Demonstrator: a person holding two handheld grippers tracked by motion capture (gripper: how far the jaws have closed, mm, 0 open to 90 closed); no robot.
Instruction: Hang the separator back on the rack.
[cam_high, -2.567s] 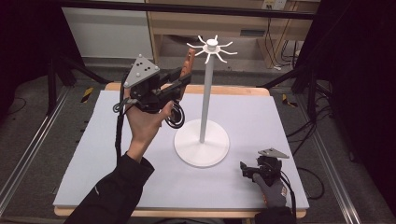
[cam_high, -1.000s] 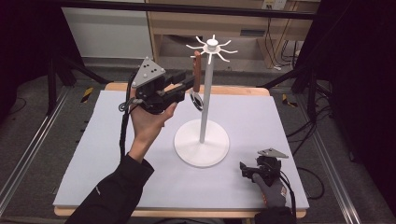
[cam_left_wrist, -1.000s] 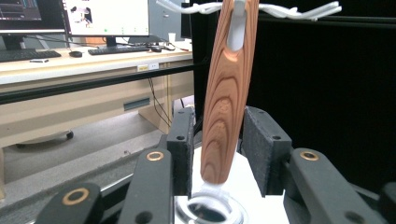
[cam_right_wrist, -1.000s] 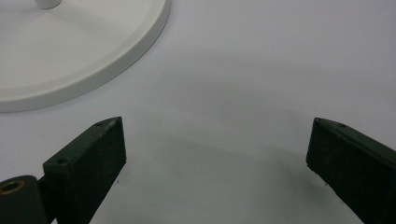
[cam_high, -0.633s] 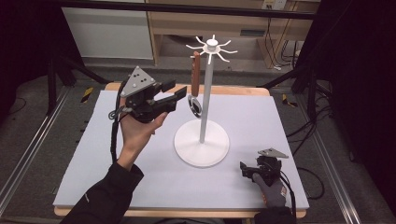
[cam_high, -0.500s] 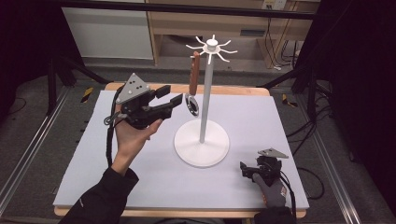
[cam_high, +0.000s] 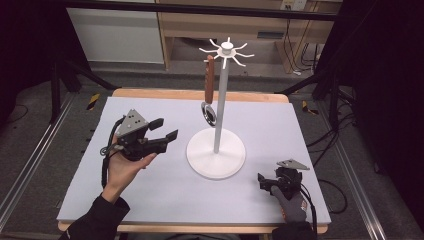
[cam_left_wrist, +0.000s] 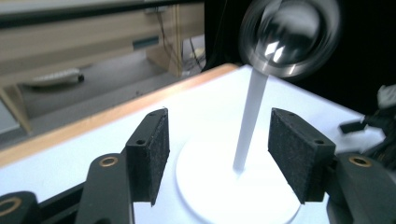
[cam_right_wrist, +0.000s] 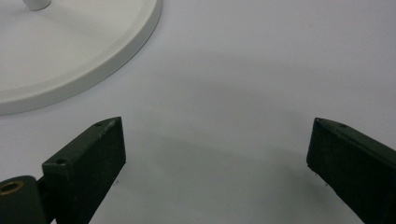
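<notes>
Now, high view: a ladle with a brown wooden handle and a steel bowl (cam_high: 209, 100) hangs from one prong of the white metal hook stand with a round base (cam_high: 216, 156), close beside the stand's pole, clear of the counter (cam_high: 280, 125). The hanging step looks done. The left gripper (cam_high: 162, 134) sits low, to the left of the stand's base and apart from the ladle; its fingers have just been opening and hold nothing. The right gripper (cam_high: 264, 180) rests near the counter's front edge, to the right of the stand's base, and is also empty. No other utensil lies on the counter, so judged from this, what is left is only to draw the left hand clear.

Left gripper view: both black padded fingers (cam_left_wrist: 152, 154) stand well apart, with nothing between them. Beyond them are the stand's base (cam_left_wrist: 224, 186) and pole, and the ladle's polished bowl (cam_left_wrist: 289, 35) hangs blurred above the pole. This gives the bowl's shine and its height off the base, which the high view renders small; the prong and the handle's hook lie above the frame.

Right gripper view: fingers (cam_right_wrist: 91, 158) spread wide over bare white counter (cam_right_wrist: 243, 93), nothing gripped. The rim of the stand's base (cam_right_wrist: 93, 70) sits at upper left, apart from the fingers. The open gap, hard to judge from above, is plain here.
</notes>
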